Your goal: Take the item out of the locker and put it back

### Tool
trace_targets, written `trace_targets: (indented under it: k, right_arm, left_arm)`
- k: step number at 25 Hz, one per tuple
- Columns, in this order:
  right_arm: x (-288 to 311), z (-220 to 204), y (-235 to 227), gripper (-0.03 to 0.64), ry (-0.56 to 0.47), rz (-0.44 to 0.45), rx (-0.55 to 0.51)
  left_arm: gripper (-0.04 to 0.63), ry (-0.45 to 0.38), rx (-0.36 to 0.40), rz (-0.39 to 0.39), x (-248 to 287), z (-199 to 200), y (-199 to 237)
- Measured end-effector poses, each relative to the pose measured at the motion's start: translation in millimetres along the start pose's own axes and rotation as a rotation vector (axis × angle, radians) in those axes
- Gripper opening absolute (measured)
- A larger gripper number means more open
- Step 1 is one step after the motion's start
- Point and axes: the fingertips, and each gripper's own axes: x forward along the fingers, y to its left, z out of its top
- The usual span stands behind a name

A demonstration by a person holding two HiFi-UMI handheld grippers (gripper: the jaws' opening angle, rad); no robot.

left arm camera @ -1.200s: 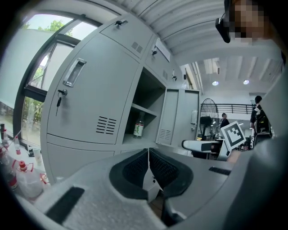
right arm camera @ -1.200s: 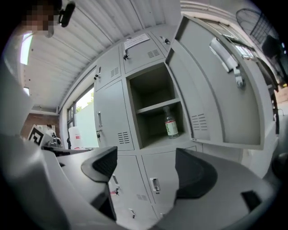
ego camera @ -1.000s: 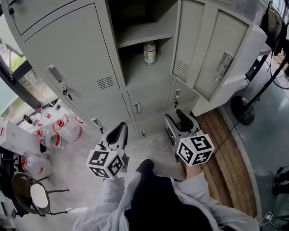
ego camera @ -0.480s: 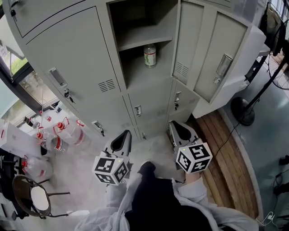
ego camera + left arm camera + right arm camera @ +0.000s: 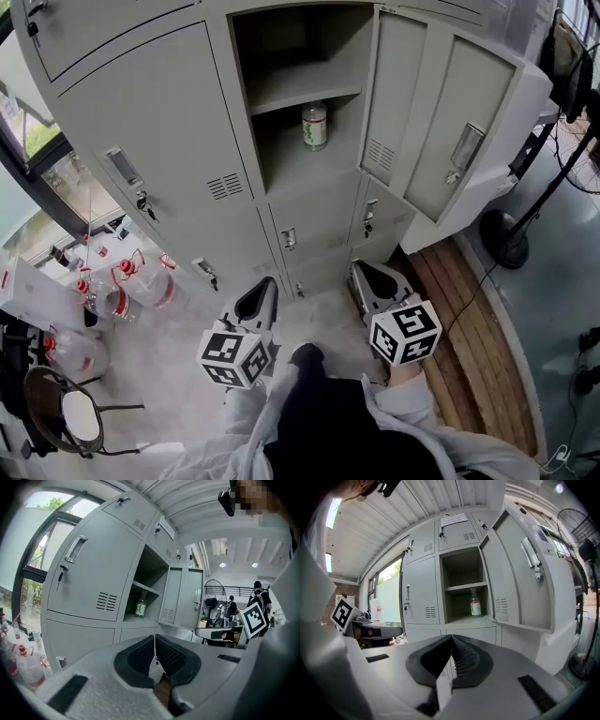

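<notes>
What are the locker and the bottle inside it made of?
Locker: probably painted sheet metal, matte pale grey; thin door edges and punched vent slots suggest it. Bottle: clear plastic or glass, see-through above a green-and-white label.

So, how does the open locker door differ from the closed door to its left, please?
The open door is swung out to the right, exposing the bottle; the closed door sits flush. The closed door shows its handle and a key in its lock; the open door shows only its inner face. Both are grey metal with vent slots.
</notes>
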Motion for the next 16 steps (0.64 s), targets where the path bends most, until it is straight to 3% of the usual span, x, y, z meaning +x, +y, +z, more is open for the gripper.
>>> trace_targets:
  k: [16]
  right_arm:
    - [6.3,-7.5,-0.9,-0.002,0.016,0.012,0.033]
  left_arm:
    - [0.014,0.018,-0.005,0.012,1.6,-5.7,3.9]
